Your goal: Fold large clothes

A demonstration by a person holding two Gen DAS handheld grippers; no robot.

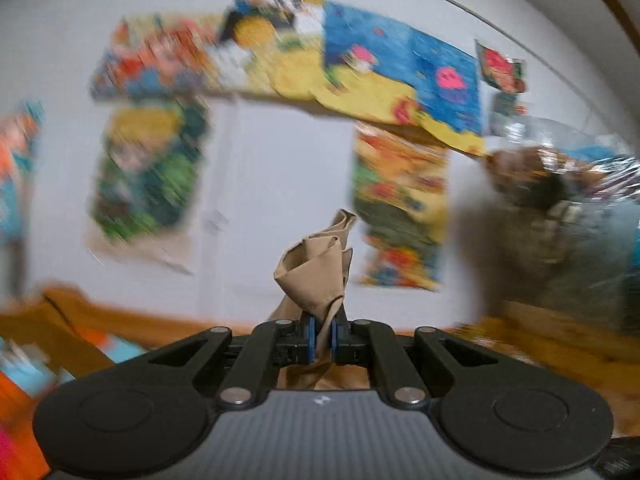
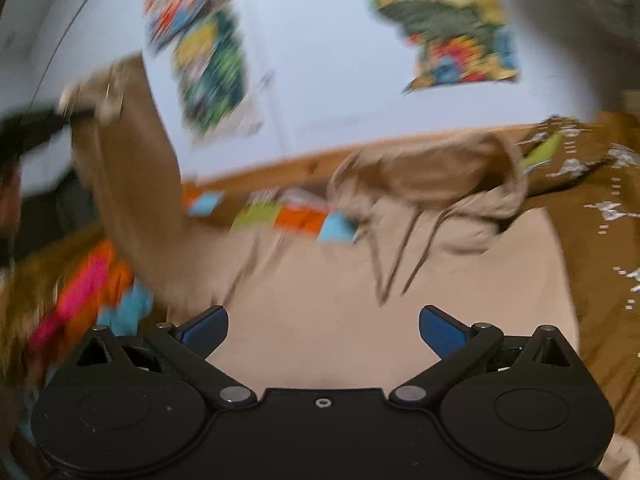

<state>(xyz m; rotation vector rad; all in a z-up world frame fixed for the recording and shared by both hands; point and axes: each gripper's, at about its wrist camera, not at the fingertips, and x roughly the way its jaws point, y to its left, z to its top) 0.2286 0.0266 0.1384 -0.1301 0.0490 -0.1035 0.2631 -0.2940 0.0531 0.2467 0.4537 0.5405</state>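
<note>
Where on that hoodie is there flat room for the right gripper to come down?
The smooth chest panel of the tan hoodie, straight ahead of the open right gripper, between the drawstrings and the brown patterned blanket, looks free. It is crowded above at the bunched hood, and leftward where the left gripper lifts a sleeve.

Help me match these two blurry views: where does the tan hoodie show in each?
Left wrist: a bunched fold of the tan hoodie at lower centre, pinched in the shut left claw.
Right wrist: spread across the centre, one part lifted at left; right claw open.
Shared landmark: the green-and-yellow poster.
</note>
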